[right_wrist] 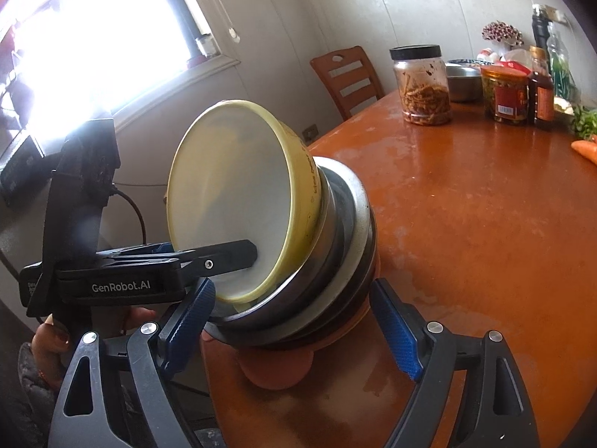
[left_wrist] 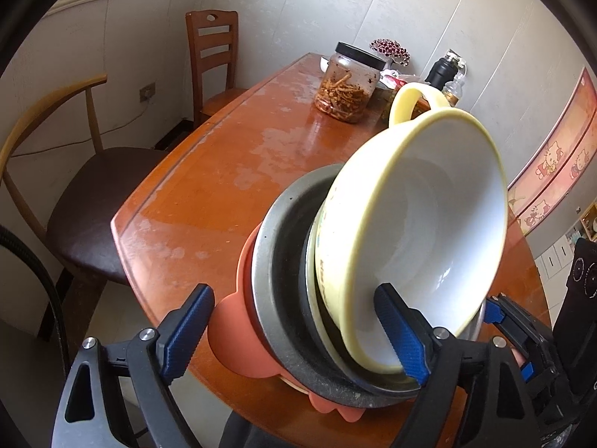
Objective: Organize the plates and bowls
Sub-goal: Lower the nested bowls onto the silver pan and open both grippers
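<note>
A yellow bowl (left_wrist: 418,224) with a white inside and a loop handle lies tilted on a stack of metal bowls (left_wrist: 283,261) over an orange silicone dish (left_wrist: 238,339) at the table's near edge. My left gripper (left_wrist: 294,339) is open, its fingers straddling the stack; one finger (left_wrist: 401,336) sits inside the yellow bowl's rim. In the right wrist view the yellow bowl (right_wrist: 238,201) and stack (right_wrist: 335,261) sit between the fingers of my open right gripper (right_wrist: 298,332). The left gripper's finger (right_wrist: 224,255) reaches into the bowl there.
The orange wooden table (left_wrist: 209,194) carries a jar of pickles (left_wrist: 347,86), bottles and jars (right_wrist: 522,89), a steel bowl (right_wrist: 462,82) and a carrot (right_wrist: 585,149) at its far end. Chairs (left_wrist: 212,59) stand at the left. A window (right_wrist: 93,37) glares brightly.
</note>
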`<action>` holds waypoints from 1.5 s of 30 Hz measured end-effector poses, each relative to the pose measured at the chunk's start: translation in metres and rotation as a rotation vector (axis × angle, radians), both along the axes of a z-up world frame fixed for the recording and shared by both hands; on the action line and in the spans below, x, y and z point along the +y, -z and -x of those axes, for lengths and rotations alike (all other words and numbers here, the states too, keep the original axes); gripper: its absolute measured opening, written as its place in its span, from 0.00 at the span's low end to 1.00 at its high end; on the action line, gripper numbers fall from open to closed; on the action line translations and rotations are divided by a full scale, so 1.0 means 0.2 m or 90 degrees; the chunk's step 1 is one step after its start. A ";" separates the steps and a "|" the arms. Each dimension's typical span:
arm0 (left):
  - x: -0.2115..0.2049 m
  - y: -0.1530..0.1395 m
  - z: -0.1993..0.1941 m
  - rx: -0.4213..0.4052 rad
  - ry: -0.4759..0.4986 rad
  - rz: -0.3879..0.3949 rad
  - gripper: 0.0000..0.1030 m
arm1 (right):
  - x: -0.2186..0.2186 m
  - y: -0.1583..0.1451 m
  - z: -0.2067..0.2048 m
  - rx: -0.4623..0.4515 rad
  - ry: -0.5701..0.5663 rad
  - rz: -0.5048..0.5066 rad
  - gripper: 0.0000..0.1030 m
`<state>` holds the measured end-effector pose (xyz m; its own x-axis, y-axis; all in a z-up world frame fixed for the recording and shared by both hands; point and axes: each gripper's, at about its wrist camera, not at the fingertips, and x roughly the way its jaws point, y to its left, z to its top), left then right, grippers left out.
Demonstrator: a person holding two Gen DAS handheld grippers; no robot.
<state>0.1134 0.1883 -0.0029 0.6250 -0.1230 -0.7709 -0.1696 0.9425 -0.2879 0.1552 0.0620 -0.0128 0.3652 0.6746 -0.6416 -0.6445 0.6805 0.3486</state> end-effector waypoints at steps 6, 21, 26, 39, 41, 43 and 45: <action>-0.15 0.00 -0.07 0.005 0.029 -0.006 0.84 | -0.11 0.00 -0.03 -0.006 0.027 0.008 0.83; -0.77 -0.03 -0.30 0.001 0.154 -0.023 0.84 | -0.73 0.00 -0.08 0.003 0.130 -0.023 0.83; -0.99 -0.07 -0.34 -0.017 0.183 -0.043 0.86 | -0.95 -0.02 -0.06 -0.001 0.167 -0.039 0.84; -1.12 -0.07 -0.34 -0.028 0.171 -0.079 0.86 | -1.11 -0.06 0.01 -0.026 0.191 -0.031 0.84; -1.10 -0.09 -0.33 -0.035 0.157 -0.097 0.86 | -1.09 -0.07 0.03 -0.033 0.193 -0.025 0.84; -1.07 -0.11 -0.31 -0.042 0.143 -0.101 0.86 | -1.08 -0.08 0.04 -0.043 0.201 -0.012 0.84; -1.03 -0.13 -0.29 -0.050 0.134 -0.103 0.86 | -1.06 -0.09 0.06 -0.053 0.207 0.000 0.84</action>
<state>0.1711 -0.0175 0.0221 0.6571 -0.1358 -0.7415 0.0517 0.9894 -0.1354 0.1426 -0.1493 0.0058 0.6120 0.5144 -0.6007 -0.4199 0.8550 0.3043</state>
